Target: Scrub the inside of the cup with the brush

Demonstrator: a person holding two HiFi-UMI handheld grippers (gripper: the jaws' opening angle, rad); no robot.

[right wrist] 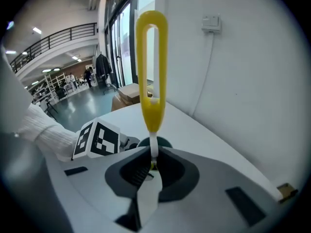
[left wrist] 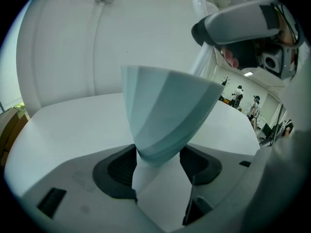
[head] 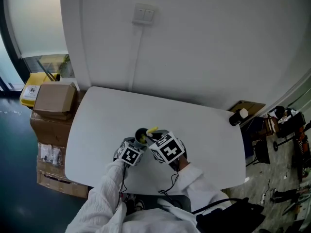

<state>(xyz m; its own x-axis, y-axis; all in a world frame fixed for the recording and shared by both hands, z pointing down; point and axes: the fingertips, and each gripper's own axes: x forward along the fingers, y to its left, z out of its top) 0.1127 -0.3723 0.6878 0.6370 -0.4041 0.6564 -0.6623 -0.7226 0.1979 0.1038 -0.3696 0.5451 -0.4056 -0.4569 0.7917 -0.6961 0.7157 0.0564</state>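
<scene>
A pale blue faceted cup (left wrist: 165, 113) stands upright between the jaws of my left gripper (left wrist: 158, 161), which is shut on its narrow base. In the head view the cup (head: 141, 136) shows as a dark opening in the middle of the white table (head: 204, 135), with my left gripper (head: 136, 144) just behind it. My right gripper (right wrist: 153, 164) is shut on the white stem of a brush with a yellow loop handle (right wrist: 151, 67). That stem (left wrist: 200, 57) runs down behind the cup's rim; the brush head is hidden. Above the cup hangs my right gripper (head: 156, 139).
Cardboard boxes (head: 53, 101) and a yellow container (head: 30, 89) stand off the table's left edge. A dark object with a white cap (head: 238, 116) sits past the right corner. The white wall carries a socket (head: 144, 13) and cable.
</scene>
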